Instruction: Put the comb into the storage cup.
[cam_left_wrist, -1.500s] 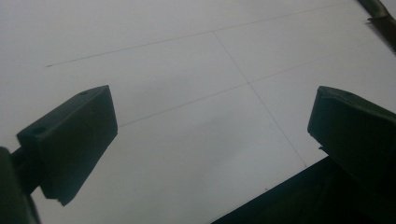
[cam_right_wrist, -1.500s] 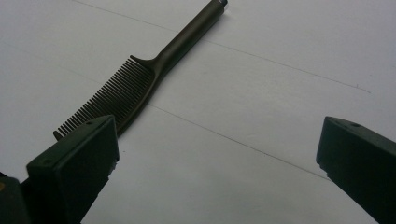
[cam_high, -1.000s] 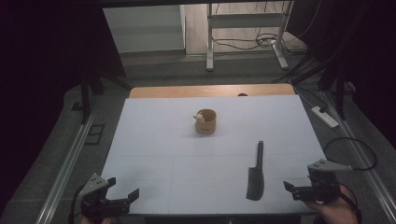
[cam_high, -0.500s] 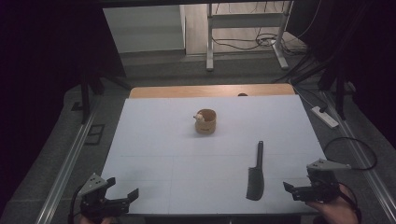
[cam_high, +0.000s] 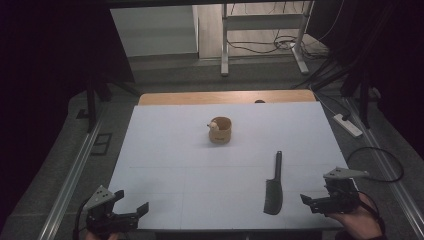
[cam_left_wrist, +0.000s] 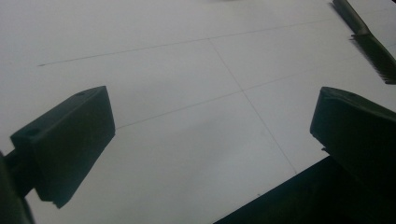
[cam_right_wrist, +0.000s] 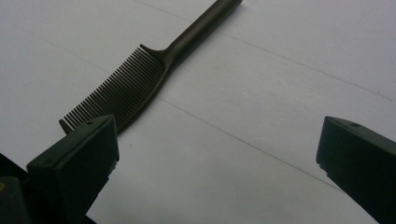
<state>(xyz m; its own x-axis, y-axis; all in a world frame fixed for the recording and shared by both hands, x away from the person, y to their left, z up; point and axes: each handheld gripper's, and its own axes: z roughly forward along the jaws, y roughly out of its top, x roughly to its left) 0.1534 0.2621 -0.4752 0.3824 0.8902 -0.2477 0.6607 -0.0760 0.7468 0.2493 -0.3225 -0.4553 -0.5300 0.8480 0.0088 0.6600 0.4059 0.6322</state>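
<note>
A wooden cup (cam_high: 220, 131) holding a small pale object stands mid-desk (cam_high: 165, 150). A black comb (cam_high: 274, 185) lies near the front right corner. Both the left tool (cam_high: 131, 209) and the right tool (cam_high: 311, 200) gape apart, empty.

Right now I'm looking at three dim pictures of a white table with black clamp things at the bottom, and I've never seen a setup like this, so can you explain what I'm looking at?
There is no machine here. A person holds a hand tool with two black jaws in each hand. The wide picture comes from a camera above the person, looking forward and down: the left gripper is at the bottom left, the right gripper at the bottom right. The other two pictures come from cameras riding on each tool, looking out between its own jaws.

On the white table lie a dark comb, close to the right gripper, and a small tan cup near the middle with something pale in it that I cannot make out.

Both tools have their jaws spread wide and hold nothing.
</note>
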